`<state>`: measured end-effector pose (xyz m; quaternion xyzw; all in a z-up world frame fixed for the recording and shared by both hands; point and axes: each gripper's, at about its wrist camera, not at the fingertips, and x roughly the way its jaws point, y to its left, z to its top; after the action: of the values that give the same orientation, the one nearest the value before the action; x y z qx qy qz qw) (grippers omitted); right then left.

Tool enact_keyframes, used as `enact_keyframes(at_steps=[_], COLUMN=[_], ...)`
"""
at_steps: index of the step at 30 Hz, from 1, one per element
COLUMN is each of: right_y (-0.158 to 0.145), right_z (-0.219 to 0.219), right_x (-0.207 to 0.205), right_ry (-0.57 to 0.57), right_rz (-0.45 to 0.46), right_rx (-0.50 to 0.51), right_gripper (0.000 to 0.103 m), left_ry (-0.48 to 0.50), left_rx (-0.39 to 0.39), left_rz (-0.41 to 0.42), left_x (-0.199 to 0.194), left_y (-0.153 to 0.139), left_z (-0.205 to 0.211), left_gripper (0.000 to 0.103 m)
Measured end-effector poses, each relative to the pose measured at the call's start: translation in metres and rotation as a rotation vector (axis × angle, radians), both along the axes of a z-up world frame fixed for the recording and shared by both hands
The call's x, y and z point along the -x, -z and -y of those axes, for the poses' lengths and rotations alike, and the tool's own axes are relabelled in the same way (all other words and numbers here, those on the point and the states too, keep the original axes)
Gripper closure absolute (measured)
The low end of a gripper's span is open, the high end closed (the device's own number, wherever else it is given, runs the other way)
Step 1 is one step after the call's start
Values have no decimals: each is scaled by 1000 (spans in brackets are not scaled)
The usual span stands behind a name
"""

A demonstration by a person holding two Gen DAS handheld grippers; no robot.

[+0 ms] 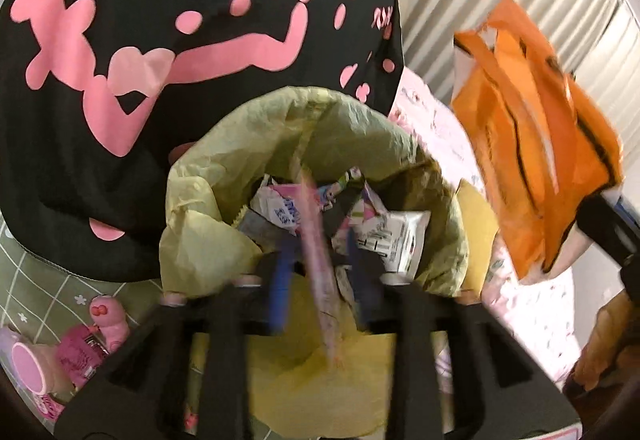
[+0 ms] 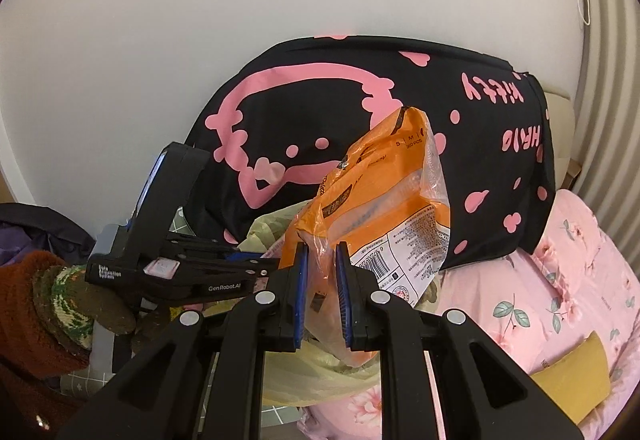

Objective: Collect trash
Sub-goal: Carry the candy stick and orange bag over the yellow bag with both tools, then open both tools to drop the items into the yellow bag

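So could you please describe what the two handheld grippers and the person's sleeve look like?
Both grippers, left and right, are matte black with blue ribbed finger pads and silver pivot screws. The left carries white "GenRobot.AI" lettering. The sleeve is fuzzy rust-brown over a green-patterned knit cuff.

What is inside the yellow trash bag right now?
The yellow trash bag holds crumpled wrappers, mostly white and pink printed packets. A blurred pink wrapper sits between the left gripper fingers above it. Anything deeper is covered.
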<state>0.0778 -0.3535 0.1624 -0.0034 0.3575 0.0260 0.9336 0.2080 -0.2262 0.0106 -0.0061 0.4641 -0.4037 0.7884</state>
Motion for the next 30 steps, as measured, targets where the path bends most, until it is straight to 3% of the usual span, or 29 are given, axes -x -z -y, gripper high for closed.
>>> enact_keyframes(at_steps=[8,16,19,25,30], right_y=[14,78,109,141,132], right_z=[0,-27,-19,5,1], right_x=[-24,-59,-76,-89,-78], right_ry=[-92,-252,-208,-99,-104], right_rz=[-25,-217,-310,-415,-378], right_rx=[-82,-203,-188,-143,-119], right_gripper=[88,88,88,88,85], left_ry=[-145,-296,-320,-342,-366], left_rx=[32,-22,-47,-82,-96], left_rz=[58,71,53,52,45], left_x=[1,17,26,43,54], left_y=[-25,-14,-5,7,15], left_z=[-41,-91,-105,-125,-137], left_gripper=[63,63,63,63,63])
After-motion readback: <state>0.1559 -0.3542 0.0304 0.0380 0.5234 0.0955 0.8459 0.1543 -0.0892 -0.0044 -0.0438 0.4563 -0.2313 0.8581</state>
